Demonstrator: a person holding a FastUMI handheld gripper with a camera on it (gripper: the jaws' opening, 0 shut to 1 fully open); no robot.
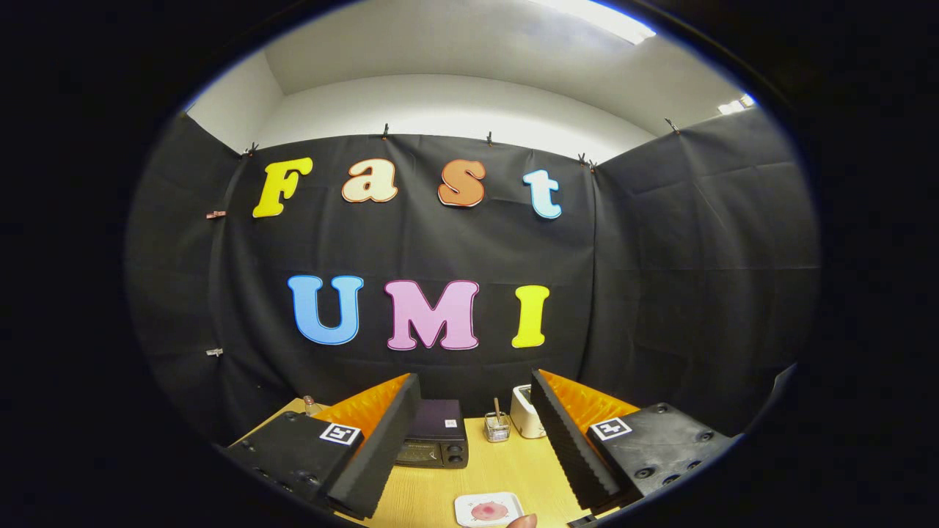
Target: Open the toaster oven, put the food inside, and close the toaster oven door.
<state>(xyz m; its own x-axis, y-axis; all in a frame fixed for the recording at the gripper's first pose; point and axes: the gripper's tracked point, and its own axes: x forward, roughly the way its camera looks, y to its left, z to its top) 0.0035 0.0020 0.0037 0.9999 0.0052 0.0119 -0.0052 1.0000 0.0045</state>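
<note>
claw (469, 469): spread wide, holding nothing | toaster oven (434, 434) beyond fingers, door closed | food plate (488, 509) between

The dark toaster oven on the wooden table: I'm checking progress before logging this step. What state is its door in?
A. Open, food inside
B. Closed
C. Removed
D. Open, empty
B: the dark toaster oven shows its front shut, beyond the open gripper, while the pink food on the white square plate sits on the table nearer the fingers.

A small glass jar (497, 427) (stick inside) stands beside a white appliance (526, 412) on the wooden table (425, 495).
</note>
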